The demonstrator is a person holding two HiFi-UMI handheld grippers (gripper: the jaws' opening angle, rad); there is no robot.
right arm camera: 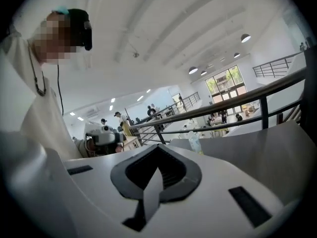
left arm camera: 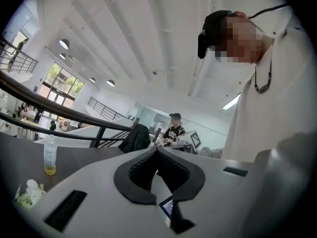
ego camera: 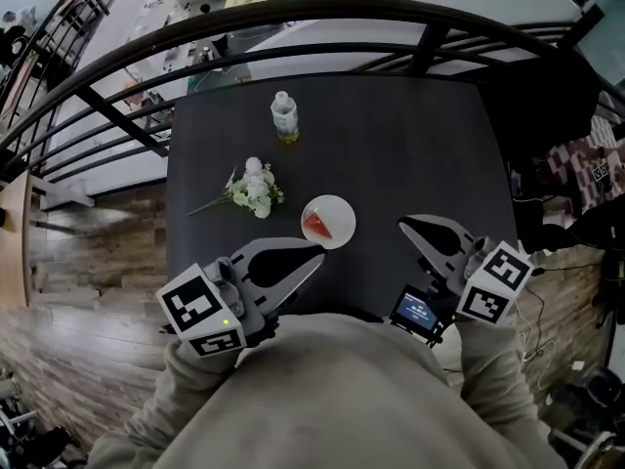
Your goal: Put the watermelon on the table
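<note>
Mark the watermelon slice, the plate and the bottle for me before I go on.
watermelon slice [ego camera: 316,227], head view, middle of the red flesh.
plate [ego camera: 341,212], head view, bare white part right of the slice.
bottle [ego camera: 284,117], head view, middle of its body.

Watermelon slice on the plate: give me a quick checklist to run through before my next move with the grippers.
1. Watermelon slice lies on the white plate: ok.
2. Plate rests flat on the dark table, away from its edges: ok.
3. Left gripper has its jaws together with nothing between them: ok.
4. Right gripper has its jaws together with nothing between them: ok.
5. Bottle stands upright, apart from the plate: ok.
6. Flowers lie left of the plate, not touching it: ok.
</note>
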